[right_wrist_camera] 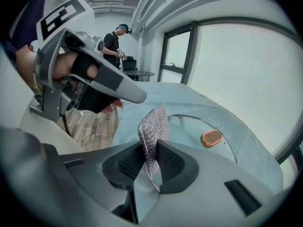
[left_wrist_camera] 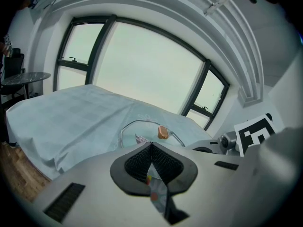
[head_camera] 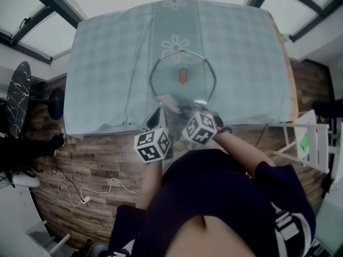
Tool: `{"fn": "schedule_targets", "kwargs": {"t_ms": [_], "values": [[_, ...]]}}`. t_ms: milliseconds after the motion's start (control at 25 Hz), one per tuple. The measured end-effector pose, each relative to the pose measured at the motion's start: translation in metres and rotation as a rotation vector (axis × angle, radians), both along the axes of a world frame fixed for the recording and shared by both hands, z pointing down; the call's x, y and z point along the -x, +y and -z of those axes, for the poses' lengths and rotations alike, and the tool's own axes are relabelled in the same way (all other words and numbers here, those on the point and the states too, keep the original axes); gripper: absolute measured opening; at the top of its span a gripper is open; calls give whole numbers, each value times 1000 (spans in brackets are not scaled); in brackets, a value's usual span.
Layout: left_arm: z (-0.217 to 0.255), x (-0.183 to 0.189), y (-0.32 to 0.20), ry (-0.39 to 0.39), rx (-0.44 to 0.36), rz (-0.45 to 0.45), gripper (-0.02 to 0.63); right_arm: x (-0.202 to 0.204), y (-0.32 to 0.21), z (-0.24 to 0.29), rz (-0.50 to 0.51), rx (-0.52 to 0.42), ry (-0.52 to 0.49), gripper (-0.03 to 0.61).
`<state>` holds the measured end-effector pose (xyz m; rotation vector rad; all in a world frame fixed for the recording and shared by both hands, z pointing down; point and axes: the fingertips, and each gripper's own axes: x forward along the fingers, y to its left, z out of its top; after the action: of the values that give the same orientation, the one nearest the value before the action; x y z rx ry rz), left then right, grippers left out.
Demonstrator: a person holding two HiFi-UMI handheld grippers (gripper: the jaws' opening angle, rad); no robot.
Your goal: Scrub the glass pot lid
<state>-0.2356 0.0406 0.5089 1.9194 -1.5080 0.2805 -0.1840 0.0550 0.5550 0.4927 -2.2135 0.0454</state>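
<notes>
The glass pot lid (head_camera: 182, 87) lies flat on the blue-clothed table (head_camera: 107, 63), metal rim around it and a copper knob (head_camera: 184, 76) on top. My right gripper (right_wrist_camera: 152, 150) is shut on a silver mesh scrubber (right_wrist_camera: 154, 126), which sticks up just short of the lid's (right_wrist_camera: 208, 126) near rim. My left gripper (left_wrist_camera: 150, 148) is shut. A thin pale strip with coloured spots shows in its slit, and I cannot tell what it is. Both grippers hover at the table's near edge, left gripper (head_camera: 159, 114) beside right gripper (head_camera: 187, 110). The lid (left_wrist_camera: 147, 129) lies just ahead of the left jaws.
The tablecloth hangs over the table's near edge. A white folding rack (head_camera: 311, 141) stands on the wooden floor at the right, and a dark round side table (head_camera: 19, 98) at the left. A white cable (head_camera: 80, 194) lies on the floor. Another person (right_wrist_camera: 118, 41) stands far back.
</notes>
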Motion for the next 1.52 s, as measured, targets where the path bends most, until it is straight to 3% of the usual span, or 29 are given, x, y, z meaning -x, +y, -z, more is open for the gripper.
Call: {"fn": "schedule_targets", "kwargs": {"t_ms": [480, 1520], "values": [[2, -8, -7, 1, -8, -23, 2, -21, 3, 18, -95, 54, -71, 78], [-6, -43, -39, 8, 28, -106, 2, -95, -67, 75, -321, -36, -173, 78]]}}
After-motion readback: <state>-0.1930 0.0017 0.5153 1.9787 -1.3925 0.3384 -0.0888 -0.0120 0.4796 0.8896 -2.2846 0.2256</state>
